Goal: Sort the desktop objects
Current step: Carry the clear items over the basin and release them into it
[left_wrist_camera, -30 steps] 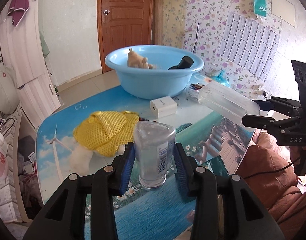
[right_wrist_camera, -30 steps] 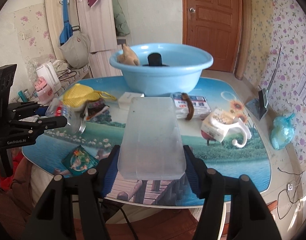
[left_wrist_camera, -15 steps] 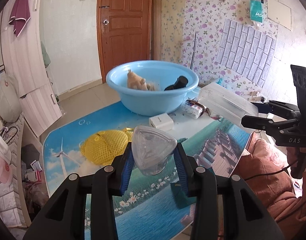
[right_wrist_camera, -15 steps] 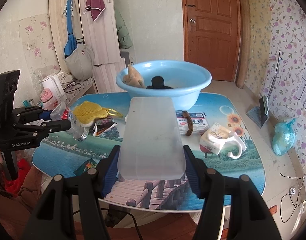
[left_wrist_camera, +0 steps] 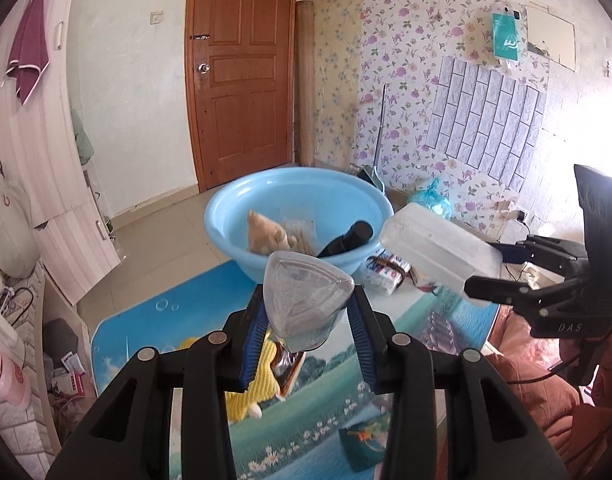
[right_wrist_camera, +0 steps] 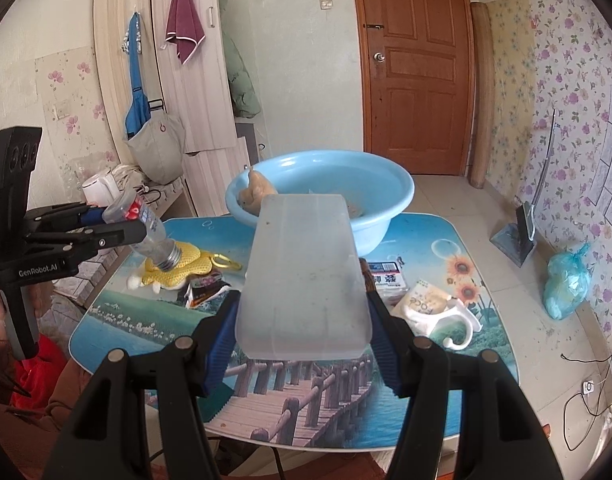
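Left wrist cam | left gripper (left_wrist_camera: 306, 328) pinched clear bottle (left_wrist_camera: 306, 300) mid-body, held above table (left_wrist_camera: 146, 332), near side of basin (left_wrist_camera: 298, 196) | right gripper (right_wrist_camera: 302, 340) pinched plastic box (right_wrist_camera: 302, 280) by its sides | both prob. light, slick; bottle may squash, grip mid-body.

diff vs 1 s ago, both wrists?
Left tool lifted the clear bottle off the table toward the blue basin. Right tool raised the frosted plastic box too. Both grips unchanged; basin contents and table clutter stayed put.
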The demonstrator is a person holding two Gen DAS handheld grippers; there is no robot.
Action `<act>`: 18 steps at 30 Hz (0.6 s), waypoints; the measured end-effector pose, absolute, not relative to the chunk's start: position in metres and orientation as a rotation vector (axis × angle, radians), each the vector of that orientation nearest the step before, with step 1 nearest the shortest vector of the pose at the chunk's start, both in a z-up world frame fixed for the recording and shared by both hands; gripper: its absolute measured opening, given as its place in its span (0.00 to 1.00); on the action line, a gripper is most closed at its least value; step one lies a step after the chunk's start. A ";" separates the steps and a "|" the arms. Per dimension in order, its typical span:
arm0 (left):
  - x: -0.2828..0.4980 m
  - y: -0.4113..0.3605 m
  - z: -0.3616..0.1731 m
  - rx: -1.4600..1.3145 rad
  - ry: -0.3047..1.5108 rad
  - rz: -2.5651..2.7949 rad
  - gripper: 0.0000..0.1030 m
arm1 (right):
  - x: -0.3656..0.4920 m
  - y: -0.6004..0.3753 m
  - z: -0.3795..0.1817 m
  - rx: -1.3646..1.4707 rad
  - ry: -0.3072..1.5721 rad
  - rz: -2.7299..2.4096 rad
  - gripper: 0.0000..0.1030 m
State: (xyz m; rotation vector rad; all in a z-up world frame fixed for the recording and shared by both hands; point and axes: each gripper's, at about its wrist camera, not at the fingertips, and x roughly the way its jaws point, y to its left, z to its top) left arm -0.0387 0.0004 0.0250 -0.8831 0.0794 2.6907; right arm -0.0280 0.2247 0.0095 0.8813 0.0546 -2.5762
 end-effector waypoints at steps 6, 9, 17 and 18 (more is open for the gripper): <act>-0.069 0.012 0.029 -0.889 0.086 2.663 0.38 | -0.044 0.221 0.006 0.897 0.057 -2.566 0.58; -0.082 0.019 0.030 -0.881 0.092 2.653 0.38 | -0.053 0.220 0.001 0.918 0.060 -2.562 0.58; -0.117 0.032 0.030 -0.881 0.108 2.633 0.38 | -0.072 0.224 0.003 0.905 0.049 -2.569 0.58; -0.120 0.033 0.030 -0.881 0.108 2.632 0.38 | -0.075 0.224 0.004 0.903 0.047 -2.571 0.58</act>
